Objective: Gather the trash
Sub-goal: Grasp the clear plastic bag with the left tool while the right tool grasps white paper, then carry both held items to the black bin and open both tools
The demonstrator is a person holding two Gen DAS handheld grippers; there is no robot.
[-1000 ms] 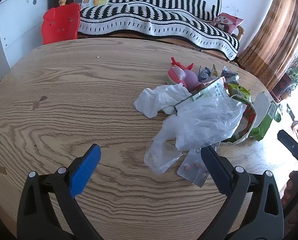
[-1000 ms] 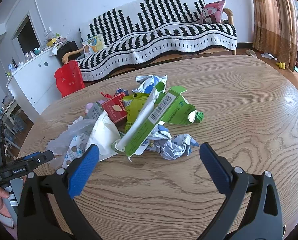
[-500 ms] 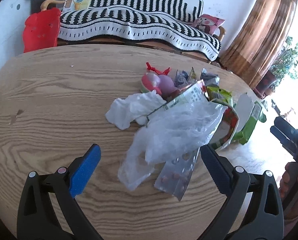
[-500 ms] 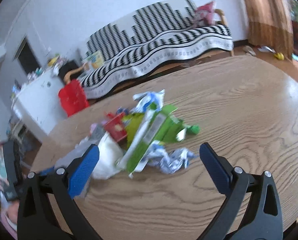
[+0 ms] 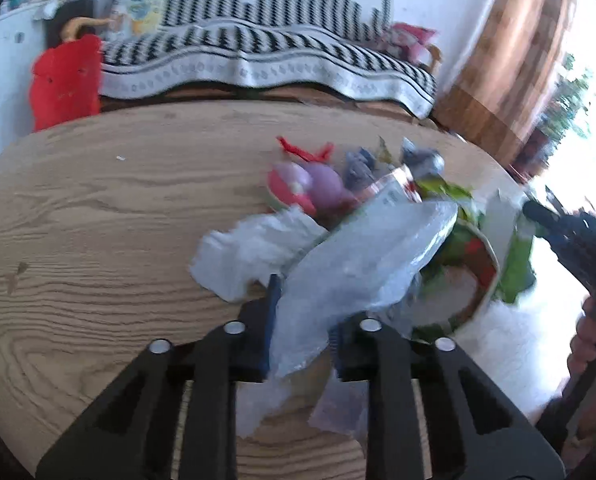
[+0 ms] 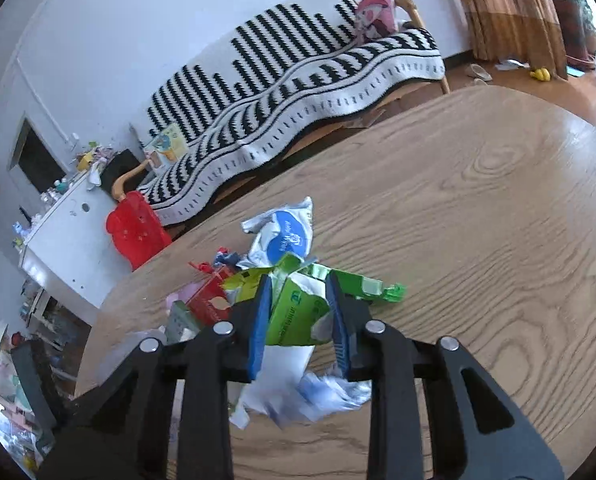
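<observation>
Now left claw (image 5: 300, 332) closing on crinkled clear plastic bag (image 5: 362, 264); right claw (image 6: 300, 320) closing on torn green carton (image 6: 298, 312).

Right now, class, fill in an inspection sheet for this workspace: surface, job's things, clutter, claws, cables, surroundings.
Surface: round wooden table, wood grain, one pile of trash.
Job's things: clear plastic bag, green carton, white tissue, blue-white wrapper, red packet.
Clutter: nothing seen beyond the trash.
Claws: left claw closing with the bag between its pads; right claw closing with the carton between its pads.
Cables: nothing seen.
Surroundings: striped sofa, red chair, curtain.
</observation>
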